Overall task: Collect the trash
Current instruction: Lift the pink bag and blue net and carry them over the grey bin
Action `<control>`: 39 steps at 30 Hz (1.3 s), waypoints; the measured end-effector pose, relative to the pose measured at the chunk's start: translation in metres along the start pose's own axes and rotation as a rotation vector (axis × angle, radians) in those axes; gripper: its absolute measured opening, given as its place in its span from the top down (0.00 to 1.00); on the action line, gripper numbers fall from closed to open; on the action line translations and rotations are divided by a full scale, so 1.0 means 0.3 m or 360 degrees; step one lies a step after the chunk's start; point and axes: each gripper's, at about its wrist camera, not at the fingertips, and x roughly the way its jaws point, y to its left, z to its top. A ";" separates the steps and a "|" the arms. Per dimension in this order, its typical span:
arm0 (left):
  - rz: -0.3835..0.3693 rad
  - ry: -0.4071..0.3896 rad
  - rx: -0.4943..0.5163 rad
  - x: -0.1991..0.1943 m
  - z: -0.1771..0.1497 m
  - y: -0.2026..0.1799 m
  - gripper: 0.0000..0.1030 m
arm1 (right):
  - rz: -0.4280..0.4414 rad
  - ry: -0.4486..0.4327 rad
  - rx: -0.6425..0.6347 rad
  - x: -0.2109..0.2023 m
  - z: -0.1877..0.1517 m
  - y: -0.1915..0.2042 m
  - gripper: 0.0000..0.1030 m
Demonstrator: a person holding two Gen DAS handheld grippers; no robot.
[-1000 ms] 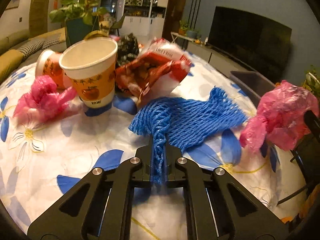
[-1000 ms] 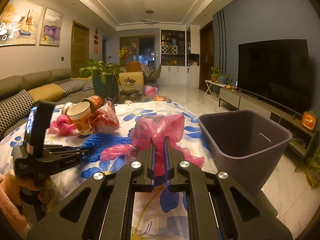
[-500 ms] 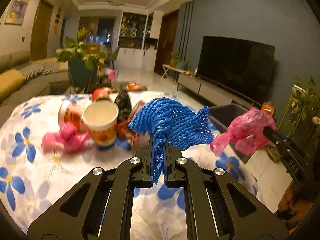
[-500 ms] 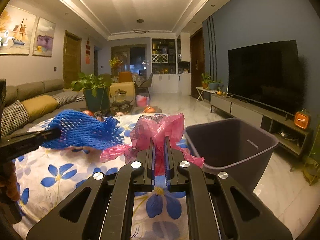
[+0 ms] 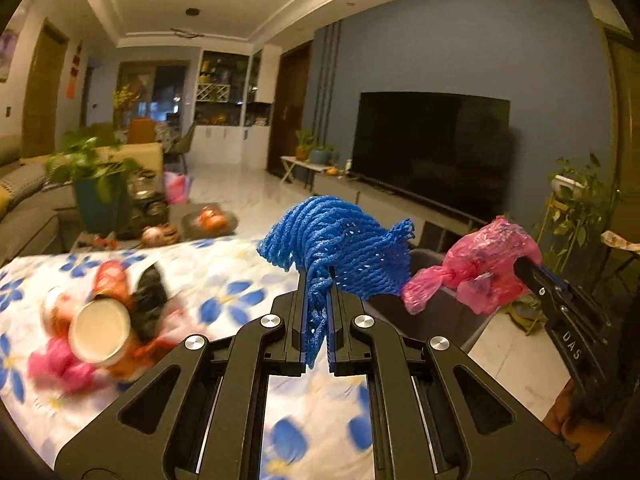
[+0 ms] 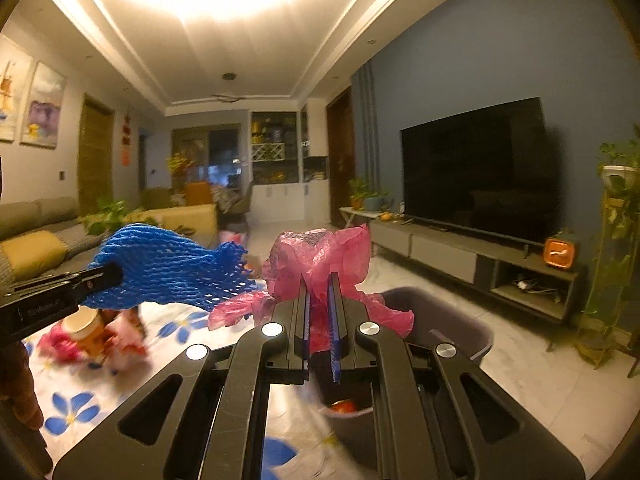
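My left gripper [image 5: 317, 280] is shut on a blue foam net [image 5: 344, 252] and holds it in the air above the table's right edge. It also shows in the right wrist view [image 6: 168, 268]. My right gripper [image 6: 319, 284] is shut on a crumpled pink plastic bag [image 6: 320, 256] and holds it above the dark grey bin [image 6: 448, 328]. The pink bag [image 5: 484, 264] hangs to the right of the blue net, over the bin [image 5: 432, 312]. Something red lies inside the bin [image 6: 344, 406].
A paper cup [image 5: 100, 332], a red snack wrapper [image 5: 112, 280], a dark bag [image 5: 148, 300] and another pink bag [image 5: 56, 368] lie on the floral tablecloth [image 5: 224, 288] at left. A TV [image 6: 476, 176] on a low console lines the right wall. Plants [image 6: 616, 240] stand at far right.
Both grippers have risen off the table and swung right with their loads. The blue net was lifted from the tablecloth. The pink bag now hangs over the bin.
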 end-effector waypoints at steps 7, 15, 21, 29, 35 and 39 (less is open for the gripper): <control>-0.0120 -0.0013 0.0012 0.154 0.052 -0.125 0.94 | -0.0163 -0.0026 0.0064 0.062 0.030 -0.115 0.91; -0.0152 0.0028 0.0016 0.272 0.044 -0.168 0.94 | -0.0301 -0.0026 0.0120 0.120 0.018 -0.204 0.91; -0.0155 0.0043 0.0028 0.326 0.030 -0.196 0.94 | -0.0319 0.0008 0.0152 0.155 -0.004 -0.211 0.91; -0.0165 0.0079 0.0027 0.409 0.021 -0.233 0.94 | -0.0347 0.0050 0.0148 0.218 -0.017 -0.227 0.92; -0.0182 0.0124 0.0036 0.455 -0.004 -0.253 0.94 | -0.0357 0.0079 0.0165 0.250 -0.034 -0.244 0.92; -0.0186 0.0148 0.0045 0.475 -0.016 -0.272 0.94 | -0.0353 0.0109 0.0185 0.274 -0.053 -0.261 0.91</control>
